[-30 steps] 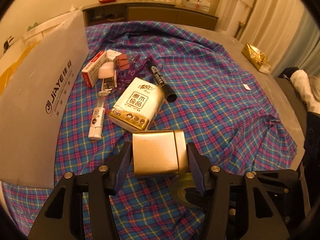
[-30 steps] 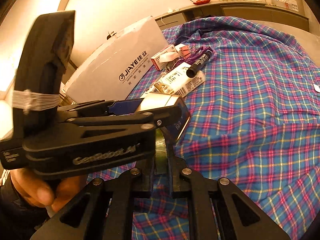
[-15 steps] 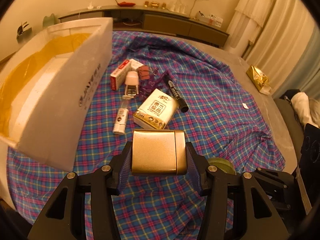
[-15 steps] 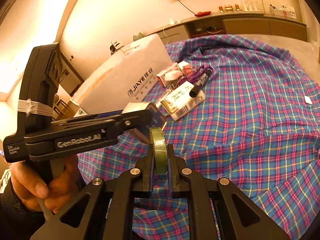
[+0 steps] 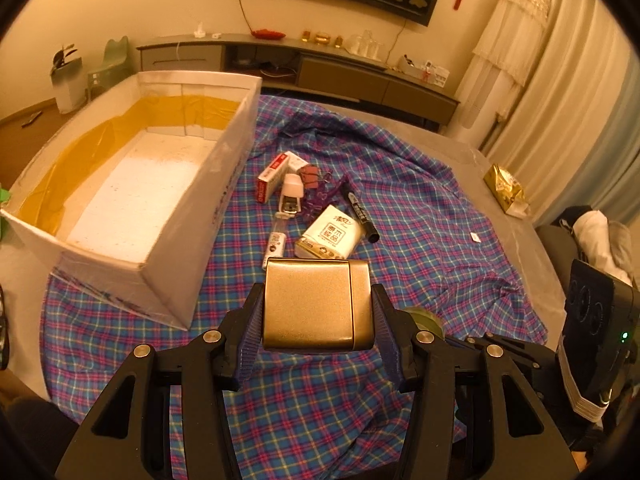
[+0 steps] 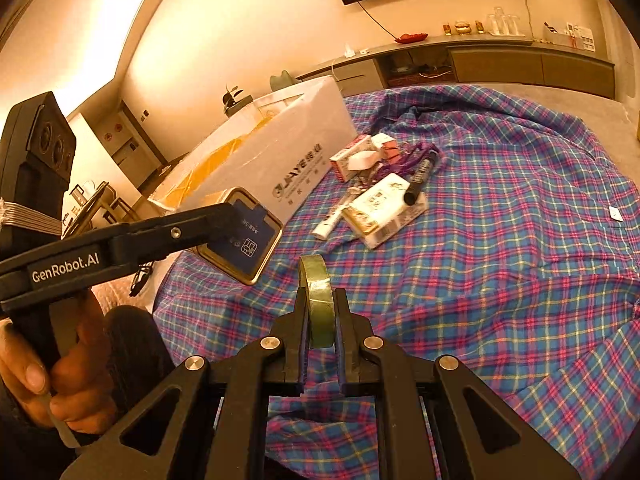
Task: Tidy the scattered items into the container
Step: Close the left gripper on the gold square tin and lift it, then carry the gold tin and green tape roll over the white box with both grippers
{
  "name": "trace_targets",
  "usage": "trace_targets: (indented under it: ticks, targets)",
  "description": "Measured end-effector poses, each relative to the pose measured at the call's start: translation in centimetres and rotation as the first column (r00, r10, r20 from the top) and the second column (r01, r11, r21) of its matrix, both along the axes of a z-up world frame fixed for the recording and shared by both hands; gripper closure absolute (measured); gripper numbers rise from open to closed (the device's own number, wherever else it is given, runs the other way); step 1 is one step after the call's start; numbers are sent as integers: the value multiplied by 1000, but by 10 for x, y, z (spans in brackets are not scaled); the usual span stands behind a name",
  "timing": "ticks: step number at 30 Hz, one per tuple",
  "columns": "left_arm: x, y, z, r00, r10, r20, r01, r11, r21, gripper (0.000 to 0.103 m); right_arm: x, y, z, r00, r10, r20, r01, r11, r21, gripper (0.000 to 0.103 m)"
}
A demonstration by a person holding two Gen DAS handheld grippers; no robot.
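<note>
My left gripper [image 5: 318,320] is shut on a gold metal case [image 5: 316,306] and holds it high above the plaid cloth; the case also shows in the right wrist view [image 6: 244,236]. My right gripper [image 6: 320,312] is shut on a green tape roll [image 6: 318,300], held upright on edge; the roll peeks out in the left wrist view [image 5: 426,318]. The white box [image 5: 132,184] with yellow lining stands open and empty to the left. A tissue pack [image 5: 332,236], black marker [image 5: 358,212], red-white box [image 5: 272,176], stapler [image 5: 290,196] and small tube [image 5: 274,246] lie scattered beyond.
A plaid cloth [image 5: 420,240] covers the round table. A gold foil bag [image 5: 504,192] lies at the far right edge. A small white scrap [image 5: 475,237] lies on the cloth. A low cabinet [image 5: 340,72] runs along the back wall.
Both grippers have risen with their loads. The view has pulled back, so the white box's open inside now shows and the scattered items look farther away.
</note>
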State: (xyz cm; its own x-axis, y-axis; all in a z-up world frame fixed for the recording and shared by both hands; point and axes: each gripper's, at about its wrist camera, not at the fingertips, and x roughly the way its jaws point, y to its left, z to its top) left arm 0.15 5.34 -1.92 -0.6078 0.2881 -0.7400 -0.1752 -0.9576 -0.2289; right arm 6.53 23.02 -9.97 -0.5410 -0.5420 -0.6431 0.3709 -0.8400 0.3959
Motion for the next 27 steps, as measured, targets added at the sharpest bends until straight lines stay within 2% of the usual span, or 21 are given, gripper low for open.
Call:
trace_targets:
  ticks: [7,14,22,27]
  targets:
    - [16,-22,13,999,32,-27,-31,999,20,50,22,-28,21,999,22,-38,-20,999,39,91]
    - [31,-44,26,996,52,-66,-47,996,73,50,41,-35,53,997,14,-82,-9,998,64,91]
    - [34,-67,40,992,81,-92,-72,993,91,50,34,-60,89,989,48,-140,-37,996,76,91]
    - [27,-83,44,989,109,-100,-100,990,96,50,20,-77,93,988,69,-137,-58,995,81,91]
